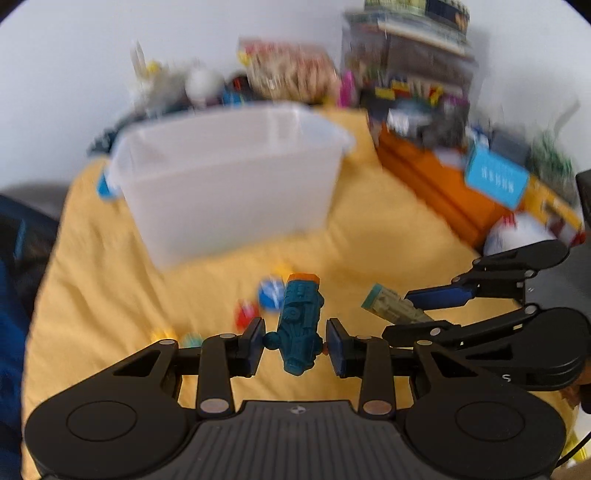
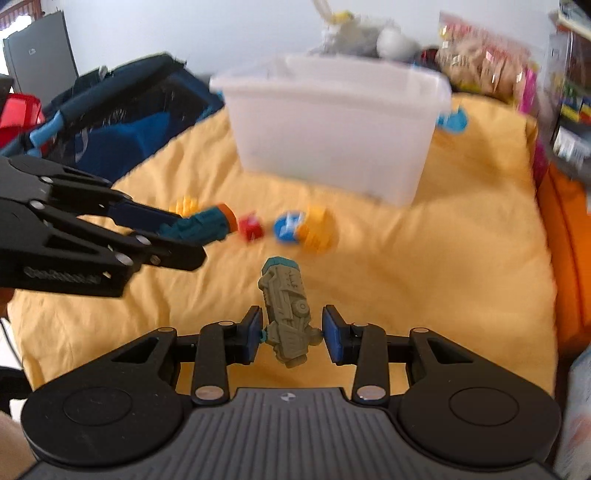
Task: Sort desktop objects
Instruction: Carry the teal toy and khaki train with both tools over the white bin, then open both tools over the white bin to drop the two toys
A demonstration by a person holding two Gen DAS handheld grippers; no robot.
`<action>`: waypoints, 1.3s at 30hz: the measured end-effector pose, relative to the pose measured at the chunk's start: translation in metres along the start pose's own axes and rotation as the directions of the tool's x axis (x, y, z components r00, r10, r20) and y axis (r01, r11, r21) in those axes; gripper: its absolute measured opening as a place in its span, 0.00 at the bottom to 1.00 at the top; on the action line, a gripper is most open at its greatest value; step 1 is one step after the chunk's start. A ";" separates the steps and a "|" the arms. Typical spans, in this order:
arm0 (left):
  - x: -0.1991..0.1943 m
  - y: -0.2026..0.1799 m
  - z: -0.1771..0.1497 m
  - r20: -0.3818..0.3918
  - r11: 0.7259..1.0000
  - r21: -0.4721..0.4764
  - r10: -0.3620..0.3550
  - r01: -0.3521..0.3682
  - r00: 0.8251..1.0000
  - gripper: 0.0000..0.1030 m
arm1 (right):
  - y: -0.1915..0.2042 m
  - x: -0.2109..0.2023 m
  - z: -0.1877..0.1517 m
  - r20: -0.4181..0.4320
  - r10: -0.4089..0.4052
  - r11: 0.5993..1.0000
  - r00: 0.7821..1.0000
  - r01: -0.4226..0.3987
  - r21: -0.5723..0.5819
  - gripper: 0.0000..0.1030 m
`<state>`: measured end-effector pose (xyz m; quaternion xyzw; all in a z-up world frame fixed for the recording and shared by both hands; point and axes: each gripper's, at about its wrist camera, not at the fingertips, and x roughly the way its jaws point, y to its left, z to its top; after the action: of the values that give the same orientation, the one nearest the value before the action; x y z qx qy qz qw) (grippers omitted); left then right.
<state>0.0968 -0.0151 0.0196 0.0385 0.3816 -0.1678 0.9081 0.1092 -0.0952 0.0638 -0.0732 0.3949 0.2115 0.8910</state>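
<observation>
My left gripper [image 1: 295, 345] is shut on a teal toy car [image 1: 300, 325] with an orange end, held above the yellow cloth [image 1: 369, 229]. My right gripper [image 2: 291, 334] is shut on an olive-green toy car [image 2: 286, 314] with a teal end, also lifted off the cloth. Each gripper shows in the other's view: the right one [image 1: 421, 310] with the olive car [image 1: 391, 304], the left one [image 2: 173, 230] with the teal car [image 2: 205, 225]. A clear plastic bin [image 1: 229, 177] stands ahead on the cloth. Small toys lie between: a red piece [image 2: 252, 227], a blue disc [image 2: 288, 225], a yellow piece [image 2: 318, 229].
An orange box [image 1: 436, 177] and a cluttered shelf [image 1: 410, 66] stand at the right. A dark blue bag [image 2: 122, 110] lies left of the cloth. Snack bags and a white stuffed toy [image 2: 354, 33] sit behind the bin [image 2: 332, 125]. A blue toy [image 2: 452, 120] lies by the bin's right side.
</observation>
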 end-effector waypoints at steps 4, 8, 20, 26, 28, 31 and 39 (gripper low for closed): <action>-0.008 0.012 0.039 0.080 0.998 0.046 0.042 -0.046 0.996 0.38 | -0.008 -0.006 0.039 0.086 -0.037 0.998 0.996 0.041 -0.037 0.38; -0.005 0.020 0.079 0.148 0.991 0.085 0.091 -0.104 0.985 0.38 | -0.019 -0.006 0.088 0.177 -0.068 0.996 0.982 0.077 -0.043 0.38; 0.061 0.071 0.157 0.115 0.978 0.036 0.199 -0.204 0.973 0.38 | -0.062 0.048 0.182 0.195 -0.164 0.985 0.967 0.171 -0.017 0.38; 0.088 0.085 0.158 0.063 0.972 -0.004 0.235 -0.235 0.970 0.39 | -0.062 0.080 0.185 0.135 -0.196 0.978 0.971 0.203 -0.039 0.37; 0.085 0.085 0.157 0.081 0.980 -0.026 0.200 -0.198 0.977 0.42 | -0.060 0.085 0.184 0.129 -0.209 0.974 0.969 0.218 -0.058 0.38; 0.077 0.082 0.155 0.118 0.982 -0.016 0.191 -0.190 0.975 0.47 | -0.060 0.084 0.182 0.135 -0.199 0.976 0.971 0.208 -0.058 0.42; 0.031 0.072 0.143 0.223 0.985 -0.049 0.170 -0.163 0.960 0.54 | -0.061 0.060 0.181 0.169 -0.146 0.988 0.975 0.152 -0.020 0.42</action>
<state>0.2390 0.0160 0.0944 0.0373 0.2735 -0.0883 0.9571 0.2934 -0.0775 0.1402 -0.0993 0.3085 0.1559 0.9331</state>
